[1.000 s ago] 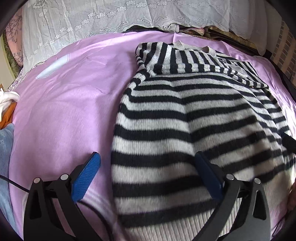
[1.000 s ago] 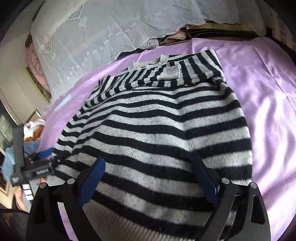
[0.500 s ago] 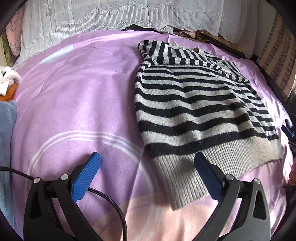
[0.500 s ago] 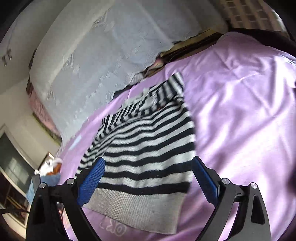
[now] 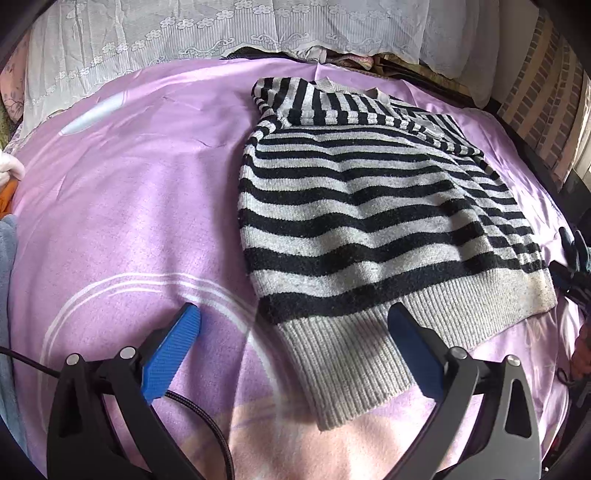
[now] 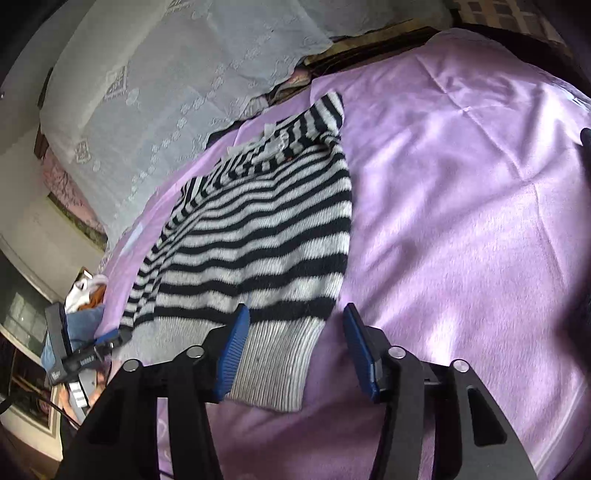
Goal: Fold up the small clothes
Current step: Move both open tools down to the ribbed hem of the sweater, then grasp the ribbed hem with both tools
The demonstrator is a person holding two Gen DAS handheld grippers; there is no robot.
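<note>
The sweater point(image 5: 369, 206) has black and pale grey stripes across it, with a plain grey ribbed hem nearest the grippers. Under the sweater, the blanket point(image 5: 129, 192) is lilac purple with thin white curved lines and a pink patch beyond the hem. Past the sweater's collar hangs a white lace cloth point(image 5: 184, 33) with a flower pattern. Both grippers have black arms and blue pads point(image 5: 171, 354).

Sweater point(image 5: 362, 206) sleeves folded out of sight; left clutter point(image 5: 7, 206) edge-cropped.
</note>
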